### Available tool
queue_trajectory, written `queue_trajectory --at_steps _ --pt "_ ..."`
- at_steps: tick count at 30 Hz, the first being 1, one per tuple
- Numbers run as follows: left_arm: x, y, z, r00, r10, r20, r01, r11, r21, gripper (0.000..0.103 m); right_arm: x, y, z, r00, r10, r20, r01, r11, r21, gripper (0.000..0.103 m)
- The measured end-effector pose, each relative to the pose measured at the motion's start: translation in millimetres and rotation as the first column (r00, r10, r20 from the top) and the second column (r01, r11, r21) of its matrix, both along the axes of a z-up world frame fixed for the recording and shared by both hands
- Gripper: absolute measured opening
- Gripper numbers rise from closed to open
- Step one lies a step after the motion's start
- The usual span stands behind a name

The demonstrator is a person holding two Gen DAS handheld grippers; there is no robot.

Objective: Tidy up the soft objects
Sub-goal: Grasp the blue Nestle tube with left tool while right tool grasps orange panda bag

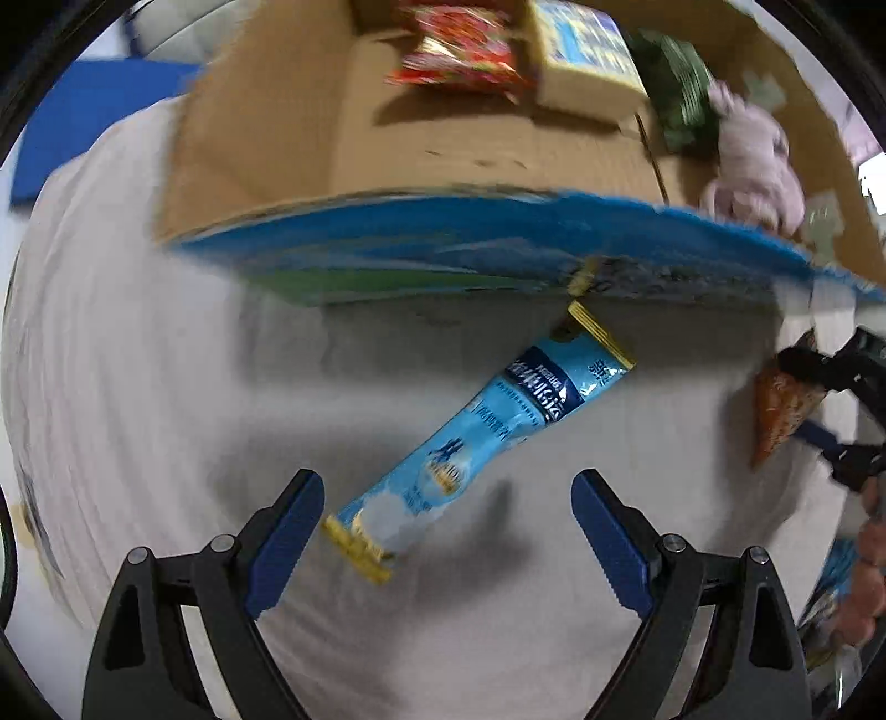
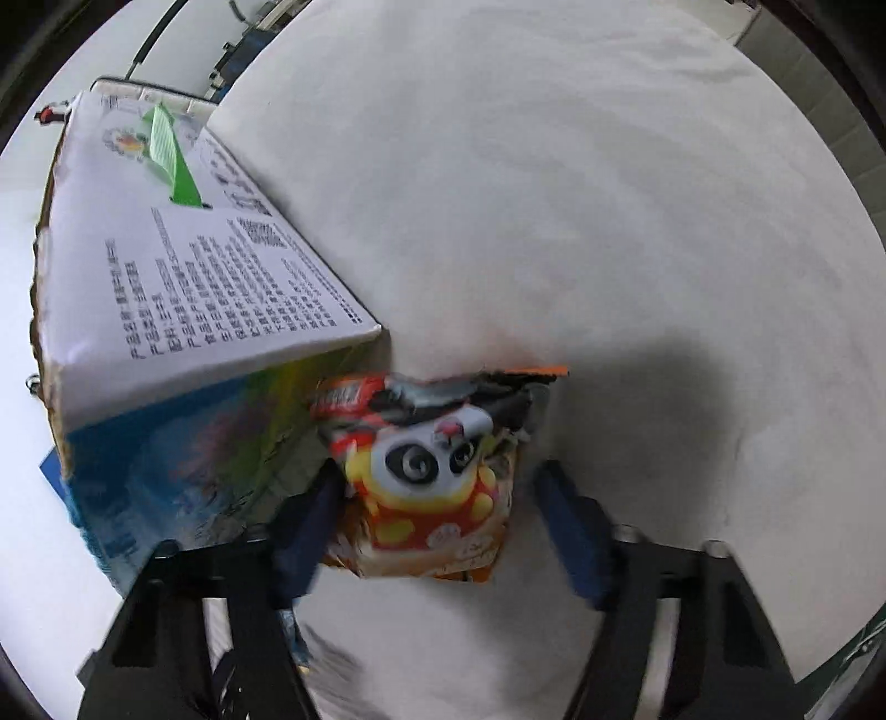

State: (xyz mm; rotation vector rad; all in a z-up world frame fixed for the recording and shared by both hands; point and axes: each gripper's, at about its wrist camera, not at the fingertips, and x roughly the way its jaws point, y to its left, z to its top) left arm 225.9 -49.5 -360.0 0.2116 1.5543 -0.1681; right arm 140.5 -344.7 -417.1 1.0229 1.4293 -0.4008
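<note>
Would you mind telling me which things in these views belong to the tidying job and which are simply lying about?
Belonging to the job:
- light blue stick sachet
- panda snack packet
- cardboard box
- red snack bag and pink plush toy, both already in the box

Just lying about:
- white cloth
- blue mat

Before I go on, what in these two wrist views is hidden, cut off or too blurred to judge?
- Right wrist view: whether the right gripper actually pinches the panda snack bag; motion blur, and the far finger stands apart from it.
- Left wrist view: the red packet in the cardboard box is smeared and cropped by the top edge.
- Left wrist view: the box front wall hides the lower half of the pink plush.
- Left wrist view: the blue sachet print is unreadable.
</note>
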Motion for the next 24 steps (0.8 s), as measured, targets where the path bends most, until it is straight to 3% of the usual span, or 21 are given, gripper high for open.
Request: queue_trajectory --at_steps 1,2,6,9,10,11,14,19,24 --pt "1.6 -4.8 -4.6 1.000 -0.025 -0.009 0.025 1.000 0.005 0.092 0.3 3.4 2.4 0.999 0.032 -0.009 -0.032 0.999 -0.023 0.048" --pt "3.2 -9.8 -9.7 0.999 -0.050 -0.017 0.051 0.999 0.019 0.092 4.2 1.8 4.1 0.998 0.058 -0.018 -0.059 0.998 -0.038 0.046" --pt "8.7 -24.9 -28.2 0.990 -0.128 -0.052 0.131 0.990 0.061 0.092 -2.0 24.9 10.9 0.974 0.212 -0.080 -0.218 0.973 -0.080 0.044" --pt "12.0 -32.1 -37.5 0.985 -0.157 -0.071 0.161 0.985 0.063 0.086 -6.3 48.2 13.5 0.922 0.359 -0.144 -0.375 0.922 -0.099 0.044" --pt "13.0 -32.8 -38.8 0.985 -0.157 -0.075 0.161 0.985 0.055 0.070 -7.6 55.9 14.1 0.902 0.402 -0.161 -0.420 0.901 -0.107 0.044" --pt "13.5 -33.5 -40.0 0.985 -0.151 -0.086 0.154 0.987 0.038 0.047 -8.6 65.3 14.5 0.875 0.448 -0.184 -0.473 0.873 -0.123 0.044" --pt "9.3 -36.1 -39.8 0.986 -0.122 -0.117 0.123 0.992 0.001 0.035 -10.6 89.4 14.1 0.806 0.542 -0.239 -0.584 0.793 -0.170 0.045" --pt "-17.2 -17.2 -37.4 0.985 0.028 -0.171 -0.036 0.998 -0.044 0.030 -8.1 122.3 9.1 0.729 0.627 -0.275 -0.678 0.716 -0.165 0.045" --pt "-57.0 5.4 -49.1 0.928 0.225 -0.296 -0.262 0.961 -0.092 0.029 -11.5 145.1 0.5 0.659 0.687 -0.306 -0.746 0.649 -0.150 0.045"
